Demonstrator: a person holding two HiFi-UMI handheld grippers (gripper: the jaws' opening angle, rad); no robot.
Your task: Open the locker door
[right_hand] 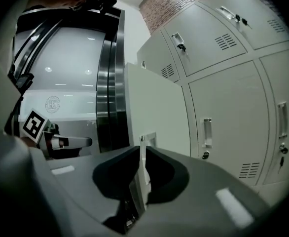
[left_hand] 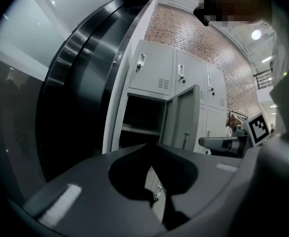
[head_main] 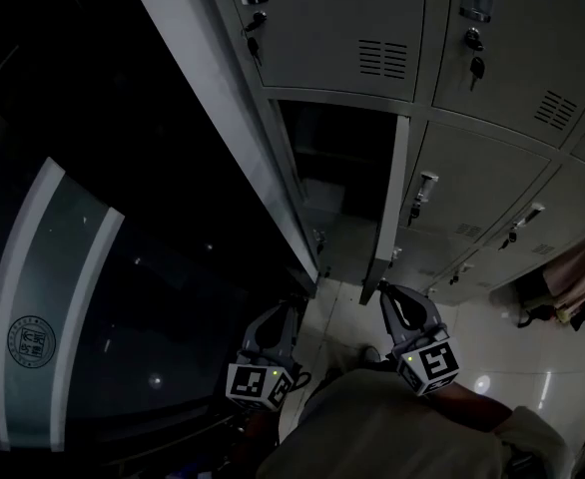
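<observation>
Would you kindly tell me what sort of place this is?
Probably a locker area in a public building: grey metal lockers, one door open, a brick wall above, and a curved glass wall with a round emblem.

The grey metal locker door [head_main: 390, 208] stands swung open, hinged at its right.
</observation>
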